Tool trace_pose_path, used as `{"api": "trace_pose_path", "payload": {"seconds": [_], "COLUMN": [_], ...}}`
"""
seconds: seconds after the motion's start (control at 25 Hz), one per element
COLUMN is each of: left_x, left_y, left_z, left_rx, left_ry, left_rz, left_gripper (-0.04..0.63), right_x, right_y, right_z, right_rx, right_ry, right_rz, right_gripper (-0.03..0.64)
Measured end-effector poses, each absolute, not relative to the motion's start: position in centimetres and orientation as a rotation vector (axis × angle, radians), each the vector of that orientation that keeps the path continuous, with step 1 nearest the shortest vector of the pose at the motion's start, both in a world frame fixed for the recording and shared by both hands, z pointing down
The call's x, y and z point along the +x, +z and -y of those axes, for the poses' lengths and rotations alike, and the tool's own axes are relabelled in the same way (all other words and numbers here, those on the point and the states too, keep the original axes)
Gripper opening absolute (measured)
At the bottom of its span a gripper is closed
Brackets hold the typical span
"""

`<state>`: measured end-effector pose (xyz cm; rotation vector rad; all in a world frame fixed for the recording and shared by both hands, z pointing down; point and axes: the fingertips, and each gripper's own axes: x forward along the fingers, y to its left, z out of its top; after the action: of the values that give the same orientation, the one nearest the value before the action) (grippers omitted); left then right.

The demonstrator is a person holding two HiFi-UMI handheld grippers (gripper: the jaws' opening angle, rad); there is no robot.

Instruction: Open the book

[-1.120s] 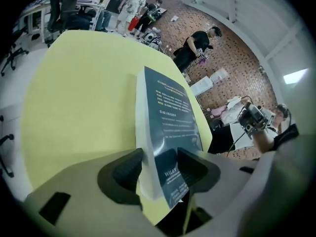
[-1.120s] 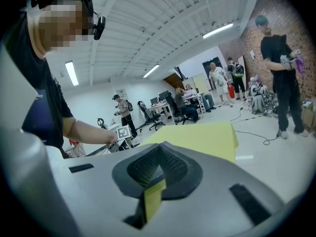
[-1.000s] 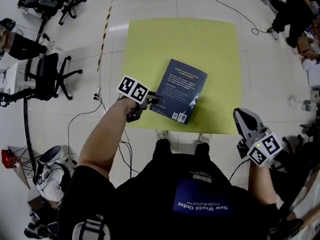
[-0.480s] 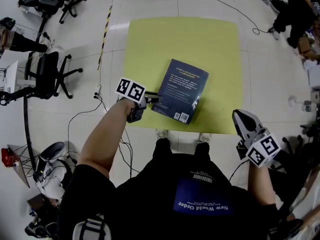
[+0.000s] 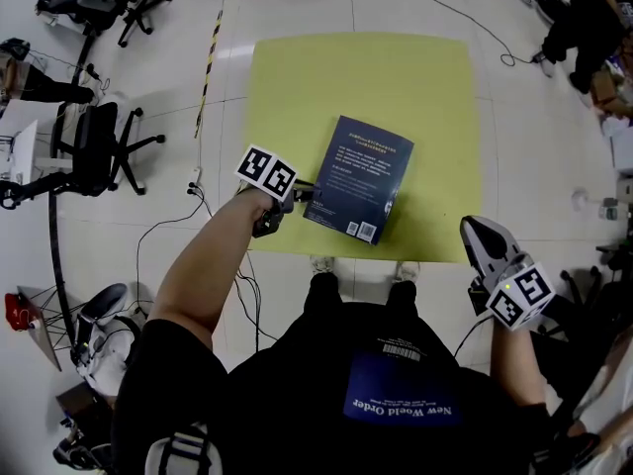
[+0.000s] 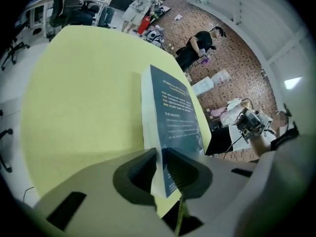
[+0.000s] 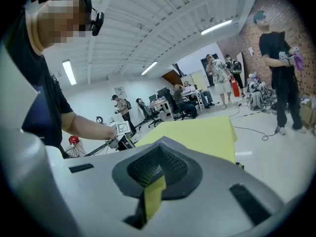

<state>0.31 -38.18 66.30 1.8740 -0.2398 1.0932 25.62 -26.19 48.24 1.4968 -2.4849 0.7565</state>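
One dark-blue book (image 5: pixel 360 178) lies closed and slanted on the yellow mat (image 5: pixel 297 87), toward the mat's front edge. It looks like a softcover, probably light, with a bendy cover best lifted at its free long edge rather than at the spine. The left gripper (image 6: pixel 159 168) has just been closing its jaws and now pinches that edge, cover included. The right gripper (image 7: pixel 157 168) hangs off the mat's front-right corner, clenched on nothing.

Only thing I can actually read is "New World Order" on the person's shirt (image 5: pixel 401 404). Print on the book (image 5: pixel 361 176) is way too tiny
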Motion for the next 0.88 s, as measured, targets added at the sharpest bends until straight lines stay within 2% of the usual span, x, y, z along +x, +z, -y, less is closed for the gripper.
{"api": "trace_pose_path", "payload": {"seconds": [0.44, 0.68, 0.88], "left_x": [4.0, 12.0, 20.1], "left_y": [56.6, 52.0, 52.4], "left_z": [35.9, 31.6, 26.0], "left_rx": [1.948, 2.049, 2.050], "left_ry": [0.800, 0.713, 0.741], "left_rz": [-0.043, -0.235, -0.447], "left_gripper": [0.048, 0.044, 0.044], "right_x": [25.8, 27.0, 28.6], "right_y": [48.4, 48.9, 49.1], "right_z": [25.4, 24.7, 23.6], "right_rx": [1.514, 1.534, 1.599], "right_ry": [0.761, 0.757, 0.751], "right_rz": [2.480, 2.475, 2.452], "right_gripper": [-0.012, -0.012, -0.012]}}
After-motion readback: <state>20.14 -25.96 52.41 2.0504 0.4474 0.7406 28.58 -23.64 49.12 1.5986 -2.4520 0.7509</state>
